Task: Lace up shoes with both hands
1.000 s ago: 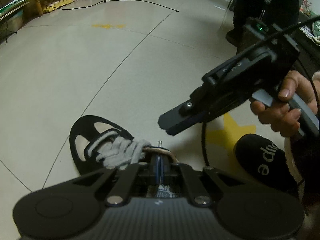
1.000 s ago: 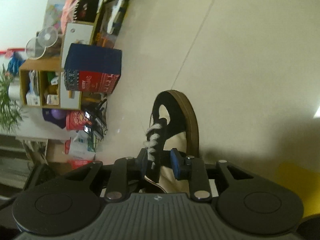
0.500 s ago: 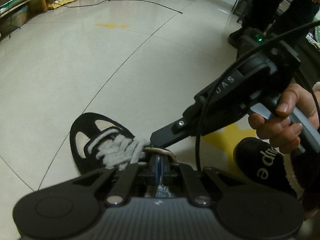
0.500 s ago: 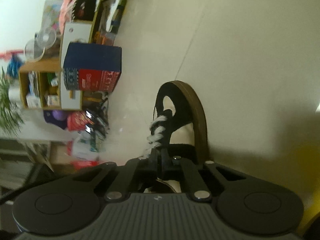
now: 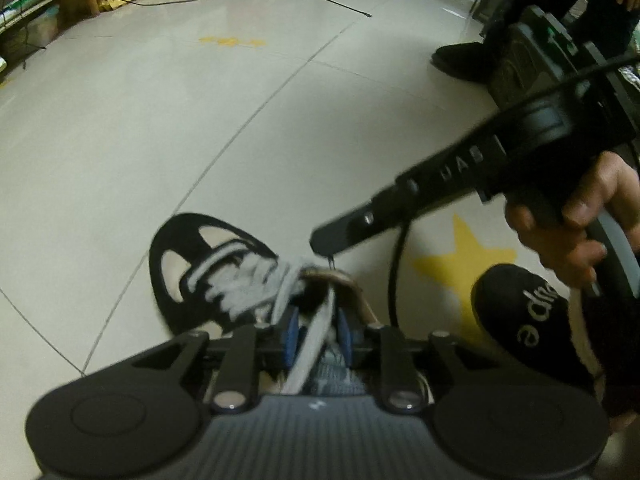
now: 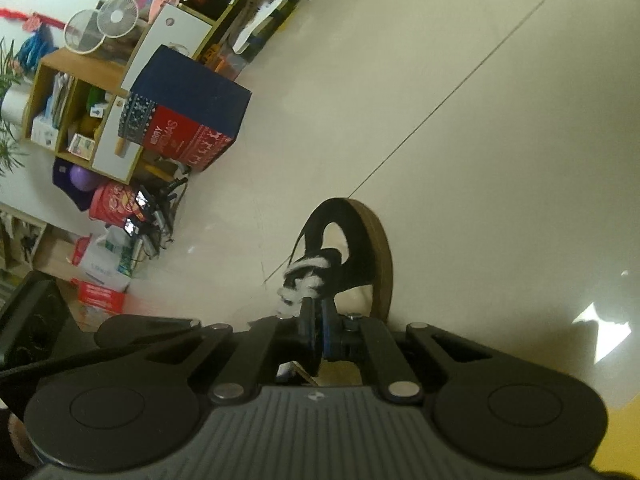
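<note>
Left tool (image 5: 316, 334) opening; right tool (image 6: 319, 322) clamped.

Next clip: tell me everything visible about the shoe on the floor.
The shoe is black with cream panels, a tan sole edge and thick white fuzzy laces crossed over the front. It rests on the pale tiled floor, toe pointing away. One lace strand runs between the left tongs, whose jaws are opening. The right tongs are shut at the laces.
</note>
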Demonstrator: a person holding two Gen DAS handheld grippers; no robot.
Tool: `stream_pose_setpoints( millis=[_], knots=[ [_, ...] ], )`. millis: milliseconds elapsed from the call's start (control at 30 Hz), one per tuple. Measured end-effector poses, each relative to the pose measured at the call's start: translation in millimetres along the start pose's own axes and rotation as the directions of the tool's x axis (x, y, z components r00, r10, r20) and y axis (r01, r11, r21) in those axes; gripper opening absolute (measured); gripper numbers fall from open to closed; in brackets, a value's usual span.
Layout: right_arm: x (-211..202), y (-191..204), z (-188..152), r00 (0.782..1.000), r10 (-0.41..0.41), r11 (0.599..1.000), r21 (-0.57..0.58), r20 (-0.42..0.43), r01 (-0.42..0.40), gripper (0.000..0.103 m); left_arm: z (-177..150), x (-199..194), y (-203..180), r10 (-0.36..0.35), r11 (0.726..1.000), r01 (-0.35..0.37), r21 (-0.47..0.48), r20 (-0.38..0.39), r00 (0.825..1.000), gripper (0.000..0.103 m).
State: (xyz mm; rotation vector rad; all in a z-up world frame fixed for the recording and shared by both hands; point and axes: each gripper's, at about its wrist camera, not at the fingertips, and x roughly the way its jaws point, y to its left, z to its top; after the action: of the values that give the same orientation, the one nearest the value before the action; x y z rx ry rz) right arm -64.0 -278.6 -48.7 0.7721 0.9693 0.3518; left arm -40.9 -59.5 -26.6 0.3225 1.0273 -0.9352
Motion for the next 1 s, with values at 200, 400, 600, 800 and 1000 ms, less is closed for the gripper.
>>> stream_pose_setpoints(
  millis=[200,400,600,800,1000],
  knots=[
    [-4,4,5,0.993,-0.097,0.991,-0.087,0.068,0.103,0.004,-6,5,4,-0.035,0.999,0.034,-0.032,-0.035,0.999,0.021],
    [-7,-5,10,0.985,-0.146,0.984,-0.083,0.096,0.155,0.004,-9,2,6,-0.03,0.999,0.029,-0.028,-0.058,0.998,0.002],
    [-5,-4,7,0.983,-0.16,0.977,-0.129,0.095,0.171,0.004,7,-28,19,-0.041,0.996,0.044,-0.083,0.043,0.998,0.002],
    [-9,0,7,0.98,-0.166,0.968,-0.169,0.11,0.183,0.005,35,-11,29,0.046,0.999,-0.047,0.018,0.062,0.997,0.006],
    [-8,-1,5,0.975,-0.197,0.961,-0.178,0.104,0.213,0.005,38,4,74,0.078,0.989,-0.074,-0.126,0.03,0.996,0.009]
  ],
)
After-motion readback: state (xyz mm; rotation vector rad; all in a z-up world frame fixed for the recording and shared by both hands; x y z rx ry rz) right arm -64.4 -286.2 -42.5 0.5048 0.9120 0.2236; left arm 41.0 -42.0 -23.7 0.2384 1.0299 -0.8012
